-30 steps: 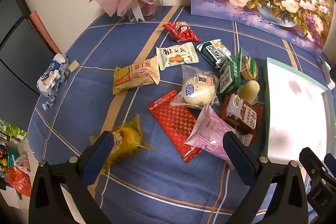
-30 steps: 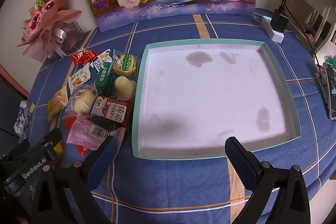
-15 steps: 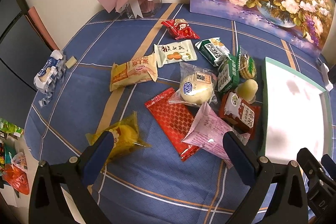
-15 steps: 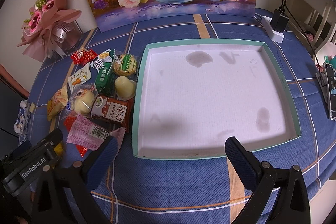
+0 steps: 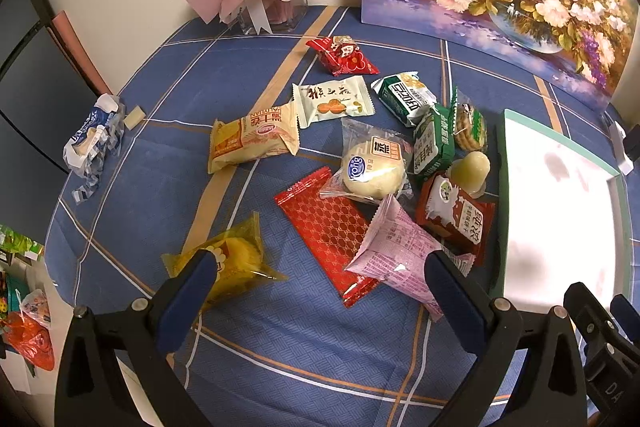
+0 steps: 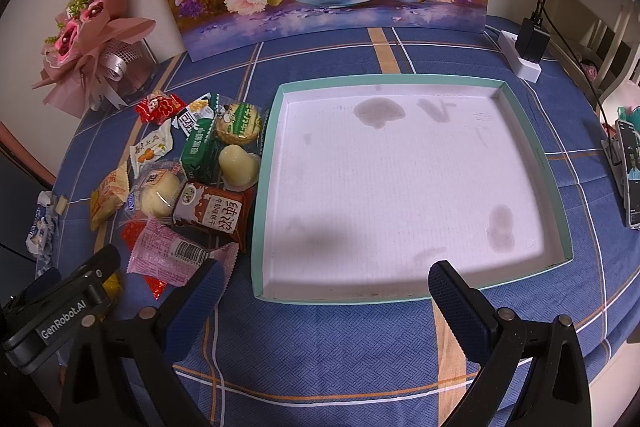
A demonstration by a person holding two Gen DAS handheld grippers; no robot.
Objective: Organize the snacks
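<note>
Snacks point(image 5: 372, 171) beside tray point(image 6: 532, 147), tray holding nothing

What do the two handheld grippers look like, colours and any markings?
Both look alike: the left gripper and right gripper have matte black angular frames with silver pivot screws and dark blue ribbed finger pads. The left gripper's black body carries white "GenRobot.AI" lettering. No cables or sleeves show.

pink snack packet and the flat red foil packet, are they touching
Touching. In the left wrist view the pink snack packet lies over the right edge of the flat red foil packet, covering part of it, with no cloth showing between them.
</note>
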